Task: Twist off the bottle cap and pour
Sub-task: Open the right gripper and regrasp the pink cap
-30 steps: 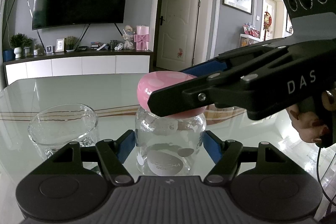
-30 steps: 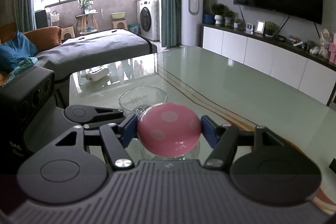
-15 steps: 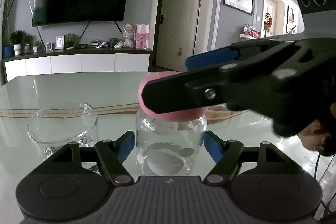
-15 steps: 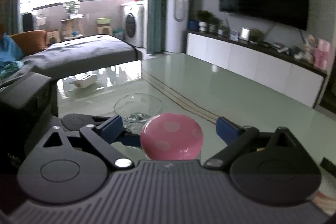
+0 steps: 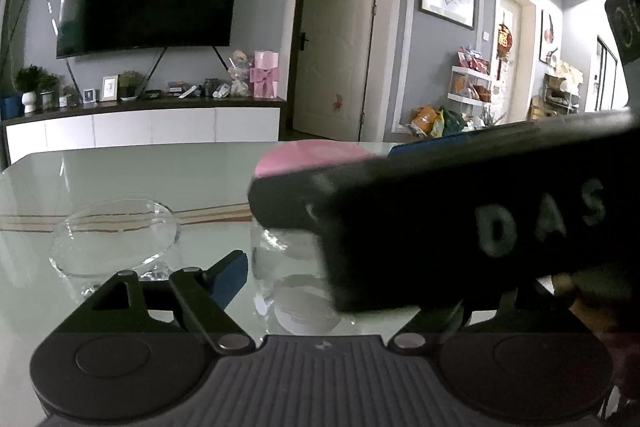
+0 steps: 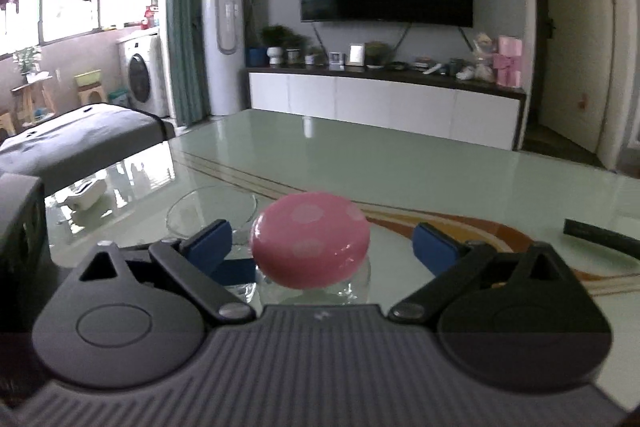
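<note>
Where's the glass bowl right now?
In the left wrist view the glass bowl sits on the glass table, left of the clear bottle with the pink cap.

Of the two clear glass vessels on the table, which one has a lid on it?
The glass bottle, between the left gripper's opening jaws, carries the pink dotted cap. The glass bowl beside it stands open, with no lid.
</note>
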`<action>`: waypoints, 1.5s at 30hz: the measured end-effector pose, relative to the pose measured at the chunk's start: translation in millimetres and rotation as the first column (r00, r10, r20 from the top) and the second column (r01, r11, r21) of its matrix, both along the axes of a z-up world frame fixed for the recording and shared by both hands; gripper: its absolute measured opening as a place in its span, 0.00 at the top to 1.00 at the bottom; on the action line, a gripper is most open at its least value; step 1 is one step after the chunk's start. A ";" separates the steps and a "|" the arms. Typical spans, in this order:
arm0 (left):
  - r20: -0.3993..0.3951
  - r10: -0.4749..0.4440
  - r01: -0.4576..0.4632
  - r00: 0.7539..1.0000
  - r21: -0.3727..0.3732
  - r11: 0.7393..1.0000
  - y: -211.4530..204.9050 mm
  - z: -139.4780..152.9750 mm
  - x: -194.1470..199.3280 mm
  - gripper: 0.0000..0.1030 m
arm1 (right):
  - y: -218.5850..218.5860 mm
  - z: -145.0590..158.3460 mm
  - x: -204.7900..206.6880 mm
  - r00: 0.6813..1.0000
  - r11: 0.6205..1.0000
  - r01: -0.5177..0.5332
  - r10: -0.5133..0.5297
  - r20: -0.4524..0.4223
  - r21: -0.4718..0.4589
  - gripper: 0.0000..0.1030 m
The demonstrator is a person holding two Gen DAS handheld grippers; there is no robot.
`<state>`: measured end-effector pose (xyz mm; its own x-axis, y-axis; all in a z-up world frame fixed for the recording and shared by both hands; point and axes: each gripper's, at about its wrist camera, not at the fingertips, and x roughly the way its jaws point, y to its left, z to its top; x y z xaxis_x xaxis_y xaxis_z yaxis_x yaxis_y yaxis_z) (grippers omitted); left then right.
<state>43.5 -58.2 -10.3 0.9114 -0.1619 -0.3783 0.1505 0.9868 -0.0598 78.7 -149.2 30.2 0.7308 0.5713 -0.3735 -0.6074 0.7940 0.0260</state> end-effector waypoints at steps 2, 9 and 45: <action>0.000 0.000 0.000 1.000 0.004 1.000 -0.3 0.2 0.0 0.18 | 5.2 -0.5 -2.3 1.000 1.000 0.018 -0.018 0.009 -0.009 0.07; 0.000 0.003 -0.003 1.000 0.016 1.000 -1.6 1.2 0.3 0.19 | 14.7 -6.2 -12.3 0.997 0.997 0.047 -0.042 0.069 -0.061 0.12; -0.005 0.028 -0.028 1.000 0.020 0.999 0.2 2.1 -2.4 0.29 | 21.9 -9.2 -10.4 0.999 0.997 0.027 -0.023 0.048 -0.073 0.36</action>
